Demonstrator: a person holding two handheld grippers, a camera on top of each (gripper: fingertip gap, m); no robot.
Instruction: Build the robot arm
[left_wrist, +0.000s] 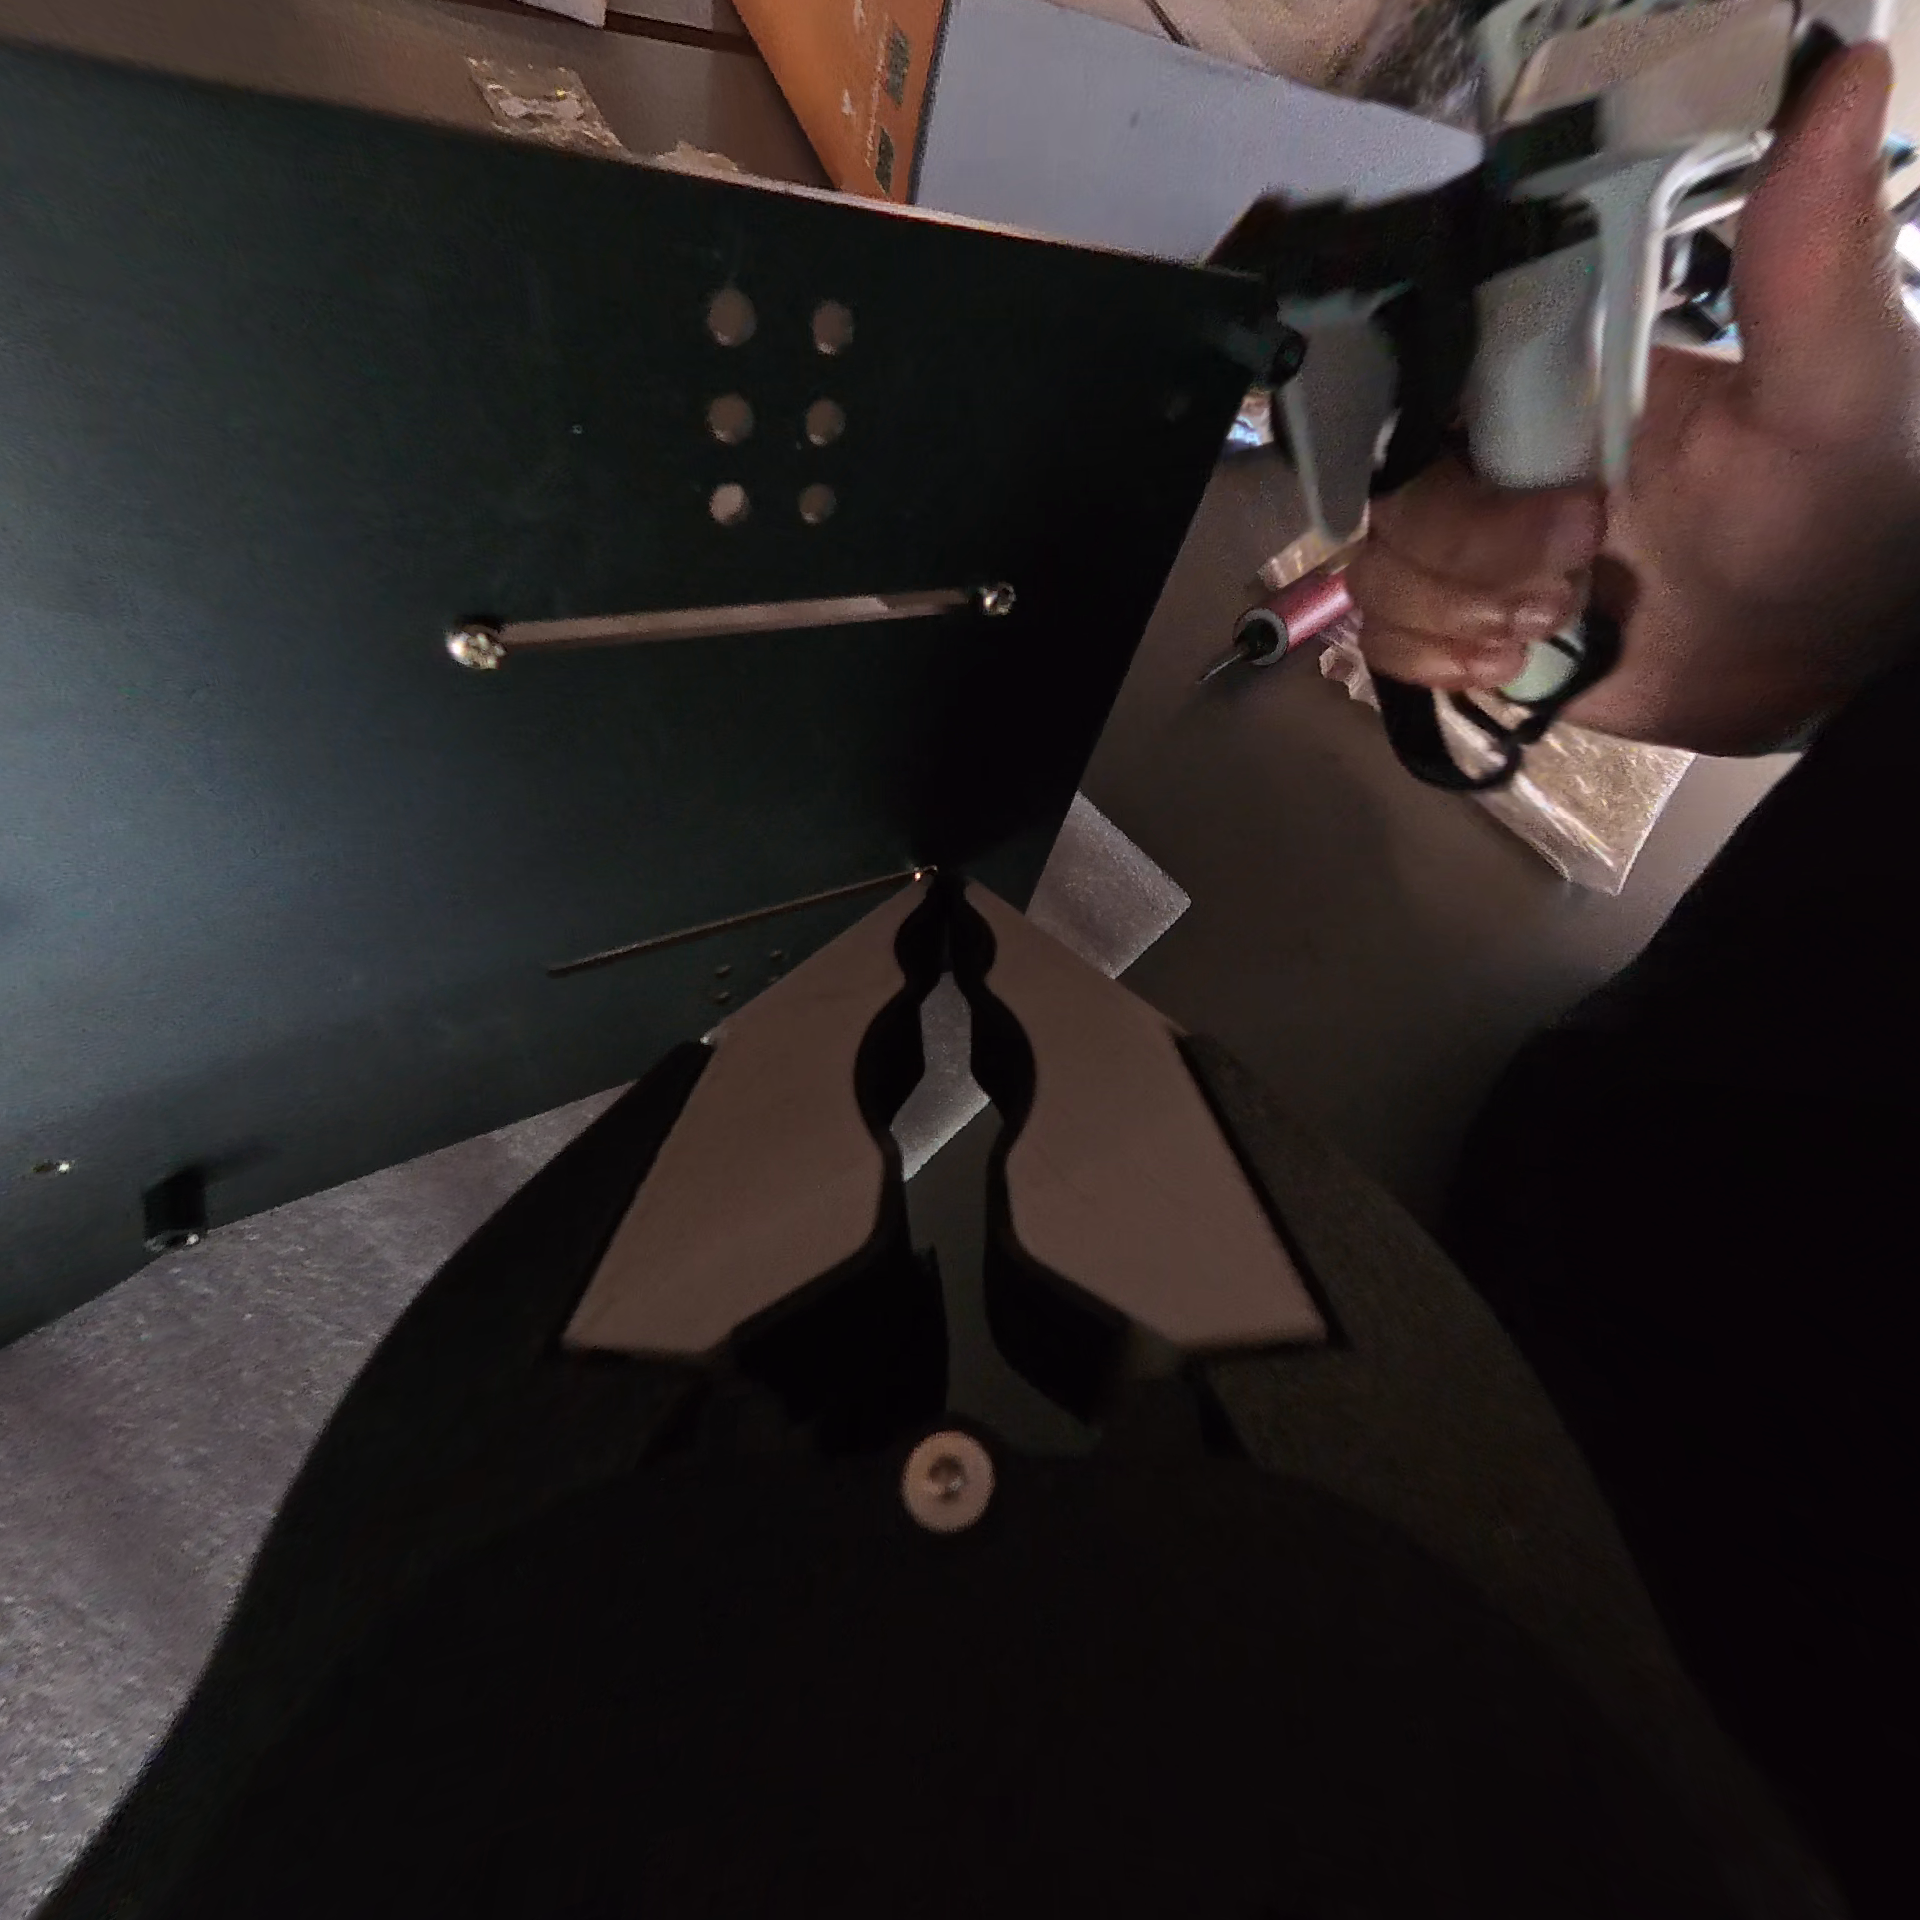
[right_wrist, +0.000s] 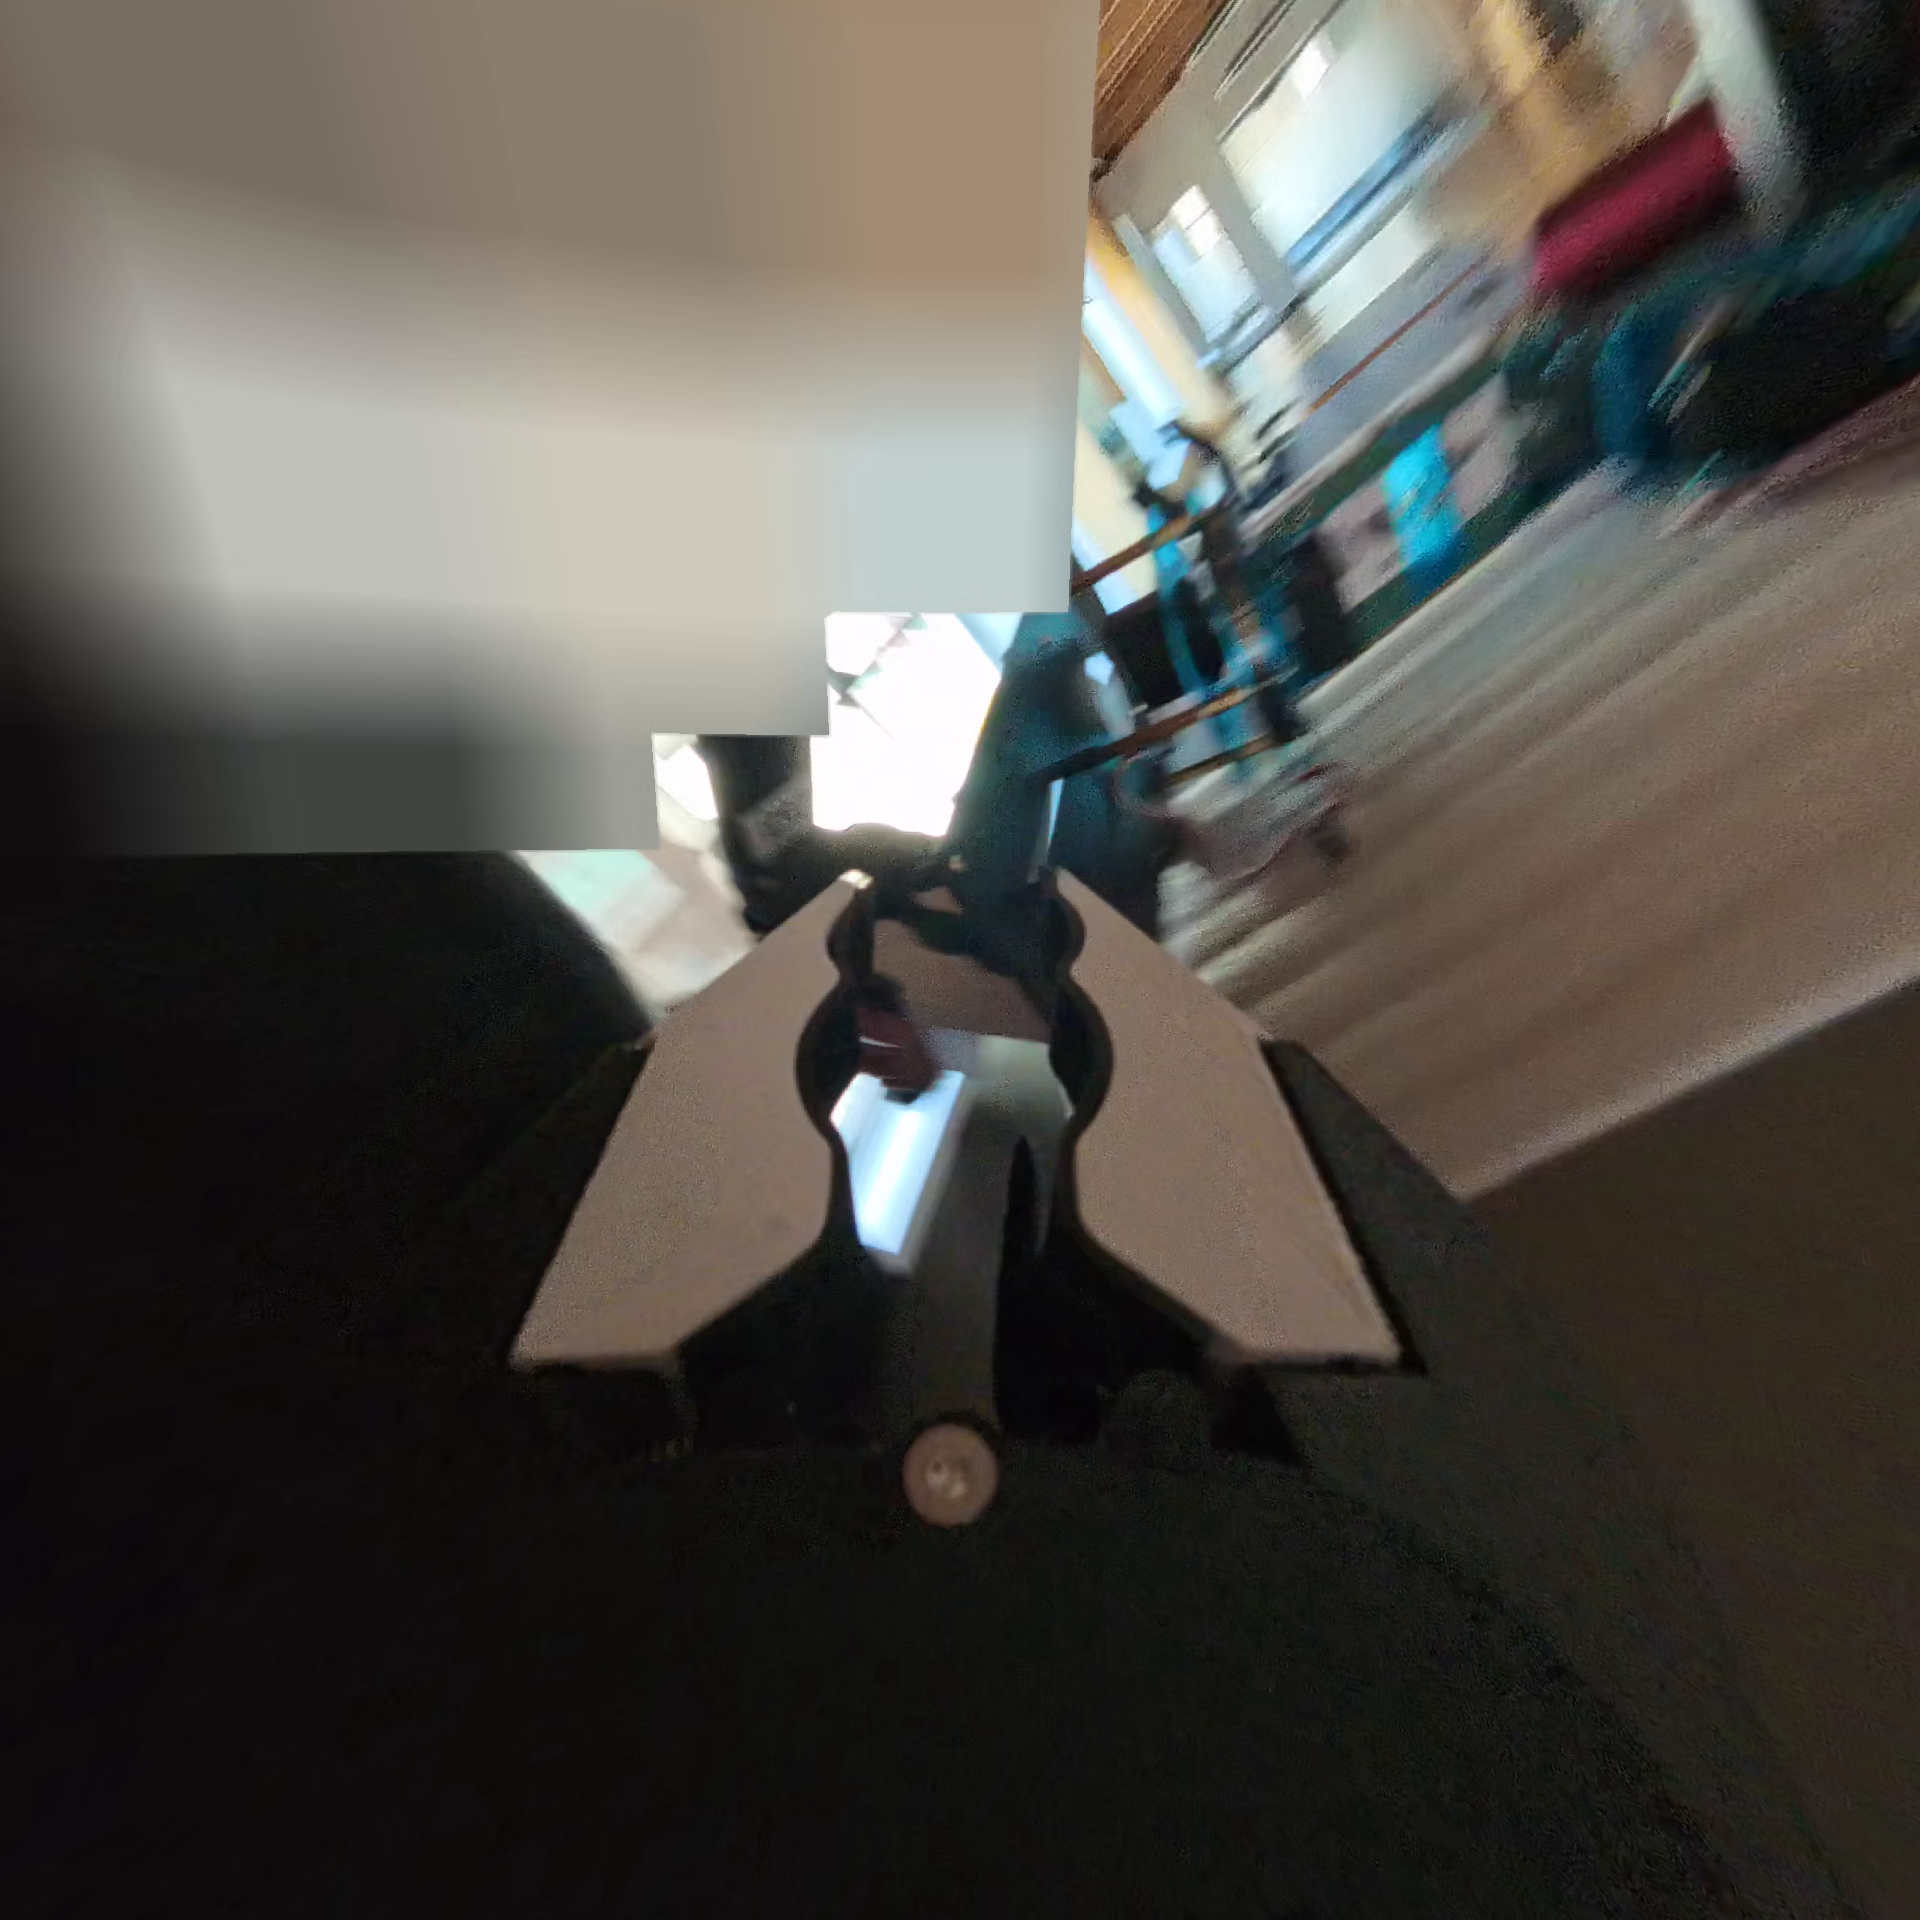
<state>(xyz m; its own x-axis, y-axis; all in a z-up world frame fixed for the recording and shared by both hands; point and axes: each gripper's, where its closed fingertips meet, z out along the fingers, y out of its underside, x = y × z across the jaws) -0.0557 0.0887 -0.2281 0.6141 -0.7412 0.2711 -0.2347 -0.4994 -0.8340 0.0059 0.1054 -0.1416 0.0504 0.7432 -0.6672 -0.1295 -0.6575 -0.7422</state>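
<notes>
Left wrist view: the left gripper (left_wrist: 951, 899) is pinched nearly closed on the lower edge of a tilted black metal panel (left_wrist: 436, 582) above grey foam sheet (left_wrist: 260, 1403). A pink screwdriver (left_wrist: 1294, 623) lies beyond.

Right wrist view: the right gripper (right_wrist: 951, 894) is parted, seemingly empty, though blur hampers certainty.

left wrist: close on black panel (left_wrist: 520, 623) | right wrist: faces room

A pink-handled screwdriver (left_wrist: 1294, 619) lies near a crinkled clear bag (left_wrist: 1579, 800), perhaps of parts.
</notes>
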